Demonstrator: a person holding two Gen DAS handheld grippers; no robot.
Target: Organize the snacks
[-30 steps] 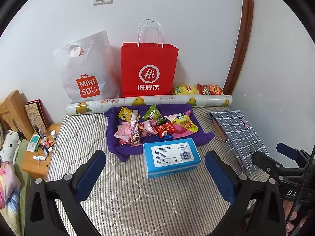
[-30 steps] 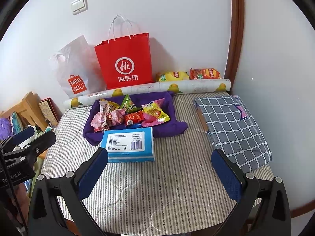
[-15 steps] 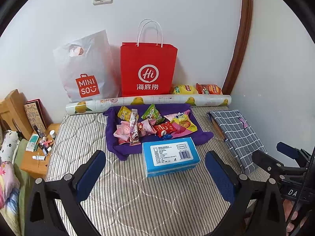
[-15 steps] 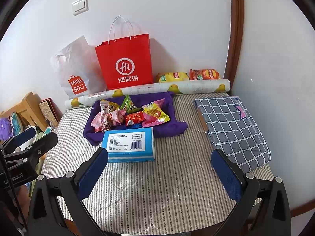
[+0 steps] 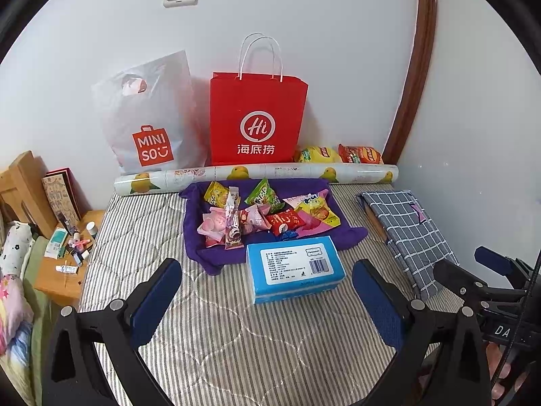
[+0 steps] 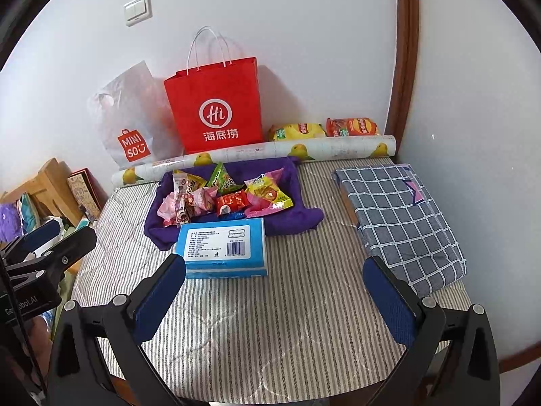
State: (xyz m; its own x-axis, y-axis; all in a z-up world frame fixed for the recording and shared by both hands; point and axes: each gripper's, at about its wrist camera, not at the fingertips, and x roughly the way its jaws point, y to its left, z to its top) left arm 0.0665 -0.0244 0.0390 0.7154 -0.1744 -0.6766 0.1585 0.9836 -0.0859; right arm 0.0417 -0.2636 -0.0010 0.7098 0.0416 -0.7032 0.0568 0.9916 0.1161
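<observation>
While nothing's being touched, the striped mattress [image 5: 216, 345] fills most of both views, and I'll place everything off the blue box [image 5: 295, 268] sitting near its middle. Way behind the box, against the wall, stand a red paper bag [image 5: 258, 115] and a white MINISO bag [image 5: 148, 115] to its left, with a fruit-print roll [image 5: 257, 174] lying along the mattress edge in front of them. Off to the right of the box there's a folded grey checked cloth [image 6: 399, 209]. Right behind the box, touching its far edge, is a purple cloth [image 5: 199, 223] with the snacks [image 5: 267, 211] heaped on it, roughly 8 or so little packets, can't count exactly. 2 more chip bags [image 5: 338, 154] sit behind the roll, far right of the box. Left gripper [image 5: 267, 299] hovers just in front of the box, fingers spread wide, holding nothing. Right gripper [image 6: 275, 296] is also just short of the box, fingers spread wide and empty too.
</observation>
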